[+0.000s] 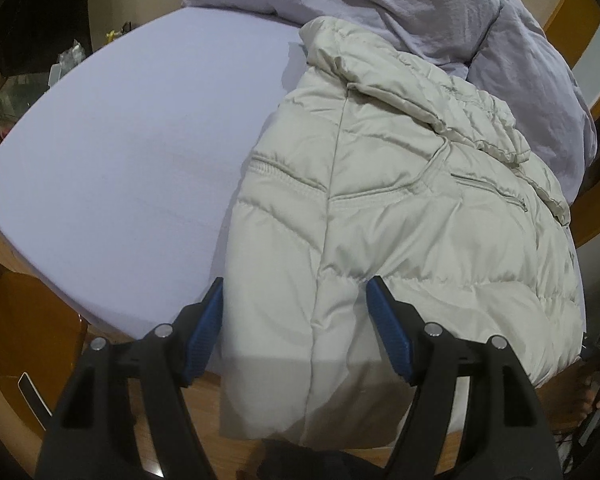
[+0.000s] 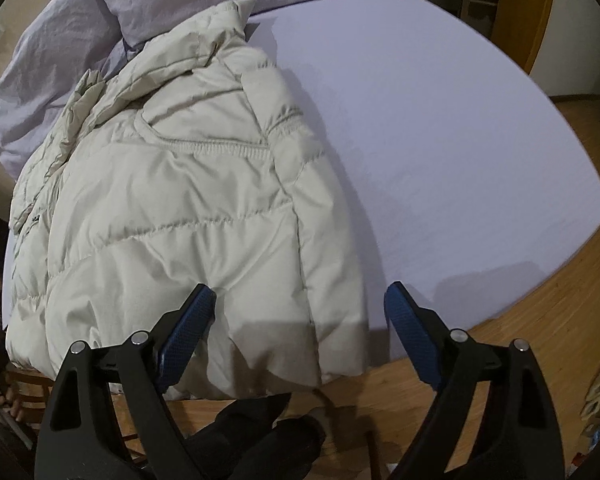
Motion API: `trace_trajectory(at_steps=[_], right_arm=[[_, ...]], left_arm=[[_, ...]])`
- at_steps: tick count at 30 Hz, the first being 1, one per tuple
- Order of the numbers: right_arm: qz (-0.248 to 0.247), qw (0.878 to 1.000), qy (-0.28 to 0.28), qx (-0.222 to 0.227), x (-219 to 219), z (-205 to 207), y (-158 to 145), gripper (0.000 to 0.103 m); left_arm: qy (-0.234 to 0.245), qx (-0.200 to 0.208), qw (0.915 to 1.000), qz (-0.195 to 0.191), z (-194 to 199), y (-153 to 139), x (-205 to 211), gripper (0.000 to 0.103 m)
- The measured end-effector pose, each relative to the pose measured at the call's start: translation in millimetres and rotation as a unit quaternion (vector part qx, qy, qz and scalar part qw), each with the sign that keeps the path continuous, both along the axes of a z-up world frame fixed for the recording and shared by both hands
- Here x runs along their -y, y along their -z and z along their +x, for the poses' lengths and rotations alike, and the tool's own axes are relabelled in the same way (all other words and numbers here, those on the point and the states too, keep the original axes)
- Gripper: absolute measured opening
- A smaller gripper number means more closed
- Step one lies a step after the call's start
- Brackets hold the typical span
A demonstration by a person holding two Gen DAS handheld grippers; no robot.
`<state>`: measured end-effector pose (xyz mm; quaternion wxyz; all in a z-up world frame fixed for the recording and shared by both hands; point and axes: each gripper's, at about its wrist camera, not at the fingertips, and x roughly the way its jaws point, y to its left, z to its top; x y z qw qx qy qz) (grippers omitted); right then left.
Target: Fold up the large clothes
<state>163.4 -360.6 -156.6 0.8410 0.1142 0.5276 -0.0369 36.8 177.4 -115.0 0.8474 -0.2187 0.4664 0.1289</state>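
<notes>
Left wrist view: a cream jacket (image 1: 400,208) lies along the bed's (image 1: 120,160) near edge, its hem overhanging the wood floor (image 2: 540,312). Lilac pillows (image 1: 420,4) crowd the far edge. Both the left claw (image 1: 296,320) and right claw (image 2: 300,328) gape wide, gripping nothing.

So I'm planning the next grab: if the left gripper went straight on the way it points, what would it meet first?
Most likely the hem of the cream puffer jacket: the left gripper has open jaws framing it at the bed's edge. Depth is unclear.

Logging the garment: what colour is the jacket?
Cream, off-white quilted jacket; clearest in the left wrist view.
</notes>
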Motion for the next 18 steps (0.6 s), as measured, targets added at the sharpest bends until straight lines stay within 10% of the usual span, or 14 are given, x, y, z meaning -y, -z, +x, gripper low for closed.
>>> trace_trajectory(at_steps=[6,13,18], right_arm=[[-0.016,1.000,-0.019,0.018,-6.4,-2.5,0.9,0.071],[0.008,0.999,-0.039,0.034,-17.0,-3.9,-2.0,0.019],[0.017,0.997,-0.038,0.059,-16.1,-4.7,-16.8,0.011]], left_arm=[[0.004,0.004,1.0000,0.005,-2.1,-0.3,3.6,0.062],[0.002,0.024,0.9994,-0.023,-7.1,-2.5,8.5,0.026],[0.000,0.038,0.9992,-0.012,-6.3,-19.6,15.0,0.014]])
